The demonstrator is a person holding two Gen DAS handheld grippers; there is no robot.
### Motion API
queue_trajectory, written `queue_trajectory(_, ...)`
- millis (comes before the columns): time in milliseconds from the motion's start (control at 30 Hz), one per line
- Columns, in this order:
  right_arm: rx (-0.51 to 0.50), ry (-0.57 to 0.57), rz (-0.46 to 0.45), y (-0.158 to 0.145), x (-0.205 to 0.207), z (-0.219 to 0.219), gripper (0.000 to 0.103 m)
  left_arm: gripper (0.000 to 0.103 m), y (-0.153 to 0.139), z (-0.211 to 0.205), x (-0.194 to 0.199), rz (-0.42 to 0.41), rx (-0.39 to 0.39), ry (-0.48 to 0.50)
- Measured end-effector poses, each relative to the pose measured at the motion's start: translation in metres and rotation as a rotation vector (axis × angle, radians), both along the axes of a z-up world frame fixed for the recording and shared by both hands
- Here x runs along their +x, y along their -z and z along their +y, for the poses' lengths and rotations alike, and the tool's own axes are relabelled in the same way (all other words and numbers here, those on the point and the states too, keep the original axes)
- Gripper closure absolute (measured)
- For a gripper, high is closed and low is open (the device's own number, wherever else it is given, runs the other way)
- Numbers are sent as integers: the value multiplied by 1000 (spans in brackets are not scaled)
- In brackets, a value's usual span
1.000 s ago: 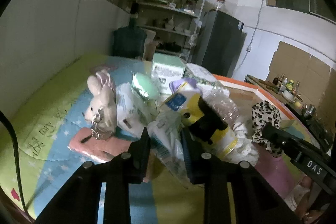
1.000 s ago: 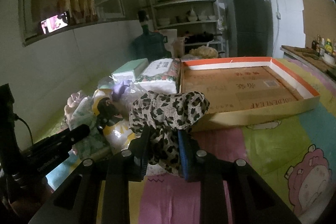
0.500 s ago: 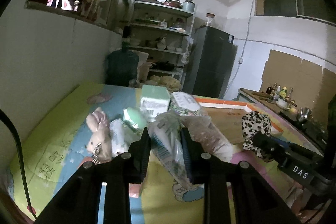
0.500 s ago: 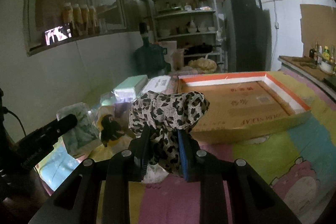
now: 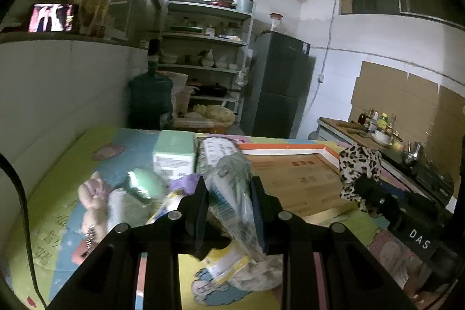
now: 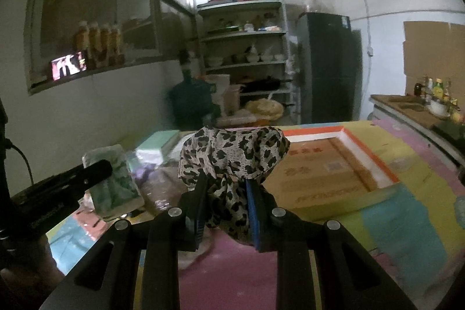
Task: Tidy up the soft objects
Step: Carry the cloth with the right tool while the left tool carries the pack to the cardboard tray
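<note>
leopard-print cloth (image 6: 232,153) pinched in right hand-held gripper (image 6: 226,211), angled slightly downward above table

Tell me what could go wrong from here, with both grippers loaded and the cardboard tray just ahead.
1. The left gripper pinches only the lower part of the crinkly plastic pack; most of it stands free above the fingers, so it may slip out.
2. The leopard-print cloth bulges above the right gripper and hangs below it; the loose end could snag the cardboard tray rim.
3. The grippers are side by side, so they might bump near the tray.
</note>
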State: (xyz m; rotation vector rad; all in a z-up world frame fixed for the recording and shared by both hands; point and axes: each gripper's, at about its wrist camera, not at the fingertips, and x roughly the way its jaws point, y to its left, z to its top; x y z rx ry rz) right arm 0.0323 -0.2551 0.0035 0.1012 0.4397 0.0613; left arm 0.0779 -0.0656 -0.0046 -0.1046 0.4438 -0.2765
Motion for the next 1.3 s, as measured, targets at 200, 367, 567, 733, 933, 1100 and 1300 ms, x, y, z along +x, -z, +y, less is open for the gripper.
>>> queue_trajectory(200,-7,54,-5,-7,1,-30,78,75,-4,-30,12,6,4,35)
queue_trajectory(367,-10,98,-15,-13,5,-59,78,75,-3,-61,28,35,-7,78)
queue_trajectory(567,-2,154,4,-15,21,-105,78,75,-1,-95,49,74,-51,132)
queue_trajectory(733,6,175,43,-9,37,-136,78,75,2,-125,65,108,-66,180)
queue_trajectory(933,37,156,85,1,57,-162,78,75,9,-159,88,163,-87,230)
queue_trajectory(1100,37,147,123,10,73,-174,78,75,17,-178,101,192,-98,251)
queue_trajectory(1300,82,135,169,21,89,-193,78,74,26,-197,119,216,-89,261)
